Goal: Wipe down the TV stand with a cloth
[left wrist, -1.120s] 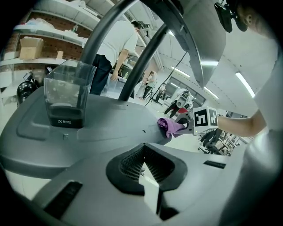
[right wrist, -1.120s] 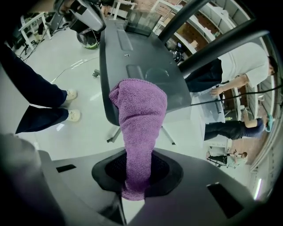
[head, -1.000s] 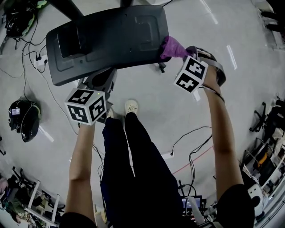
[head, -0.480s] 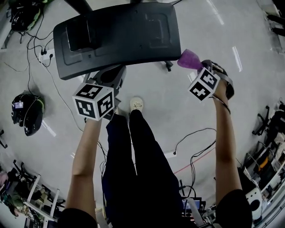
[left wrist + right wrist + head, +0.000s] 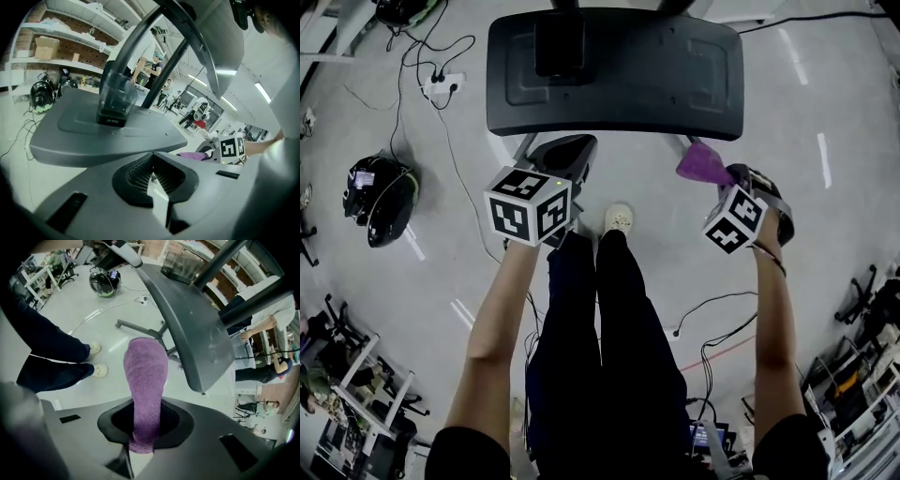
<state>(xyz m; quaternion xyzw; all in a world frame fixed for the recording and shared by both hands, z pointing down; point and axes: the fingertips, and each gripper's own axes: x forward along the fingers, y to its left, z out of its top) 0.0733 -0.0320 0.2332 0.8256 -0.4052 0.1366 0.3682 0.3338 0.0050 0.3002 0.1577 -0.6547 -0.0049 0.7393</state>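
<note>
Pinching a purple terry cloth [image 5: 144, 376] in the right gripper [image 5: 140, 439], jaws clamped tight on its lower end, the rest of the fold sticking up and forward like a rounded tongue. Hovering just beside the near right corner of the TV stand shelf [image 5: 614, 84], seemingly clear of the edge rather than pressed to it.

Judging the cloth as light, soft and loopy-napped: likely dragging well over dust, but bunching or flopping if loosely held. Gripping it low and leaving a broad free pad out front, as here, looking like the sensible hold.

Holding the left gripper [image 5: 152, 168] drawn shut on nothing, ribbed pads [image 5: 138, 173] meeting in a V, just off the shelf's near edge, left of centre.

Reading the shelf as a rigid moulded slab, dark grey and matt, with rounded corners, a thick lip and shallow raised panels. Probably hard plastic, smooth enough for the cloth to glide, with grooves round the panels likely trapping dust.

Showing a boxy black block [image 5: 115, 101] towards the back, two dark tubular poles [image 5: 166, 72] slanting up behind it, and thin grey metal legs [image 5: 136, 326] spreading over the pale glossy floor [image 5: 862, 112].

Expecting nothing fragile here and firm pressure looking safe, though possibly shifting the whole stand if shoved sideways. Steadying it with the free gripper perhaps helping.
</note>
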